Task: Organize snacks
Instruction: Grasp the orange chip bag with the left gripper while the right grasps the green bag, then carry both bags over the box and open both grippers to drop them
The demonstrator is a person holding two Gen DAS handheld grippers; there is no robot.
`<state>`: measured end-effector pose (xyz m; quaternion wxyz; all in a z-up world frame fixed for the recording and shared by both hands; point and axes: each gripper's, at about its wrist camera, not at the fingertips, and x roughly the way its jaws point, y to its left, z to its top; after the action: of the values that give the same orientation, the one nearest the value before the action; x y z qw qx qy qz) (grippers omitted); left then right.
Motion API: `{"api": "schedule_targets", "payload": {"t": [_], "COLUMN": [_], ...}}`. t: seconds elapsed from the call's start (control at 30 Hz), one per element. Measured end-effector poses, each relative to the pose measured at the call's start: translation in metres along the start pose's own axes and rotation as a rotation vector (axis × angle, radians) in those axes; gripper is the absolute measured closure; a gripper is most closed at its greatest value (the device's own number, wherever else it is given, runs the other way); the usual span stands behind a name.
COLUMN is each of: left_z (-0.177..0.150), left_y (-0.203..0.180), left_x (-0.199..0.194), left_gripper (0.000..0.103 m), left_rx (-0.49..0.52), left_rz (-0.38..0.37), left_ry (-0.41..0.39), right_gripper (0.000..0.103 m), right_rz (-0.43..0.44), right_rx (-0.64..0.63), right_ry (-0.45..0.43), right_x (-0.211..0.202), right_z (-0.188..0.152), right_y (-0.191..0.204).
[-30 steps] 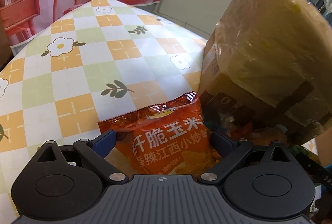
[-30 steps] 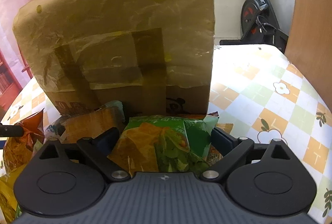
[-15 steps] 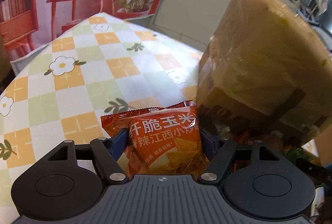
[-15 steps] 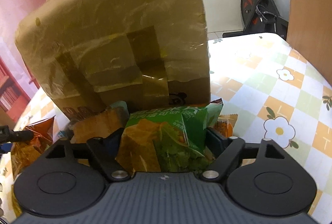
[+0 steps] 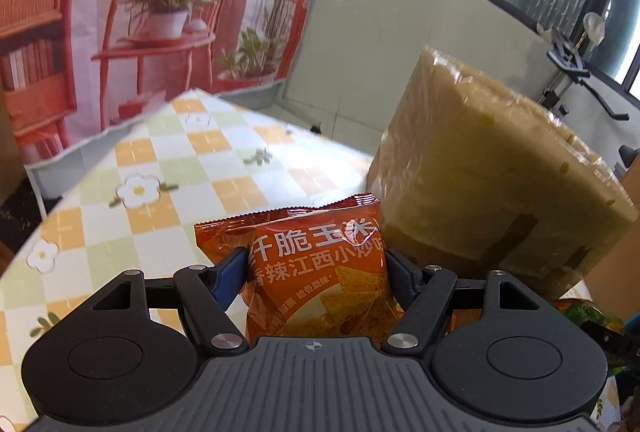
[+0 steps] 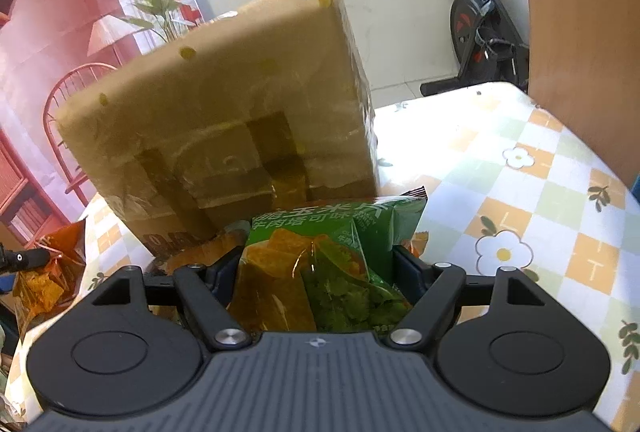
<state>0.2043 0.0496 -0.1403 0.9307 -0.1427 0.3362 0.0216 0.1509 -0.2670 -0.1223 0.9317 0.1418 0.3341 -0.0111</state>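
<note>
The orange snack bag sits upright between the blue pads of the left gripper, whose jaws have just been closing and now pinch the bag at both sides, held above the checked, flower-printed table just beside the film-wrapped cardboard box. The green snack bag is clamped the same way in the right gripper, whose jaws have likewise just been closing onto it, in front of the box, with more snack packets lying at the box's foot to the left.
</note>
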Motion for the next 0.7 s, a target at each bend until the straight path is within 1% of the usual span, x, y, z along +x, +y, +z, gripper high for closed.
{"api": "schedule_targets", "payload": {"t": [0.2,0.37,0.53,0.7], "left_z": [0.012,0.026,0.04,0.054], "left_y": [-0.01,-0.022,-0.037,-0.054], "left_x": [-0.023,-0.044,-0.054,-0.058], "left_gripper": [0.028,0.028,0.028,0.028], "left_rx": [0.031,0.056,0.096,0.132], "left_rz": [-0.02,-0.082,-0.121,-0.138], "left_ry": [-0.08,-0.141,-0.175,-0.178], "right_gripper": [0.025,0.025,0.026,0.026], "right_rz": [0.0,0.026,0.05,0.07], "right_rx": [-0.012,-0.026,-0.055,-0.086], "right_ry": [-0.055,-0.122,-0.183,-0.256], "right_x": [-0.029,-0.053,-0.07,-0.087], "right_z": [0.006,0.017,0.036,0.062], "right_y": [0.007,0.017,0.029,0.037]}}
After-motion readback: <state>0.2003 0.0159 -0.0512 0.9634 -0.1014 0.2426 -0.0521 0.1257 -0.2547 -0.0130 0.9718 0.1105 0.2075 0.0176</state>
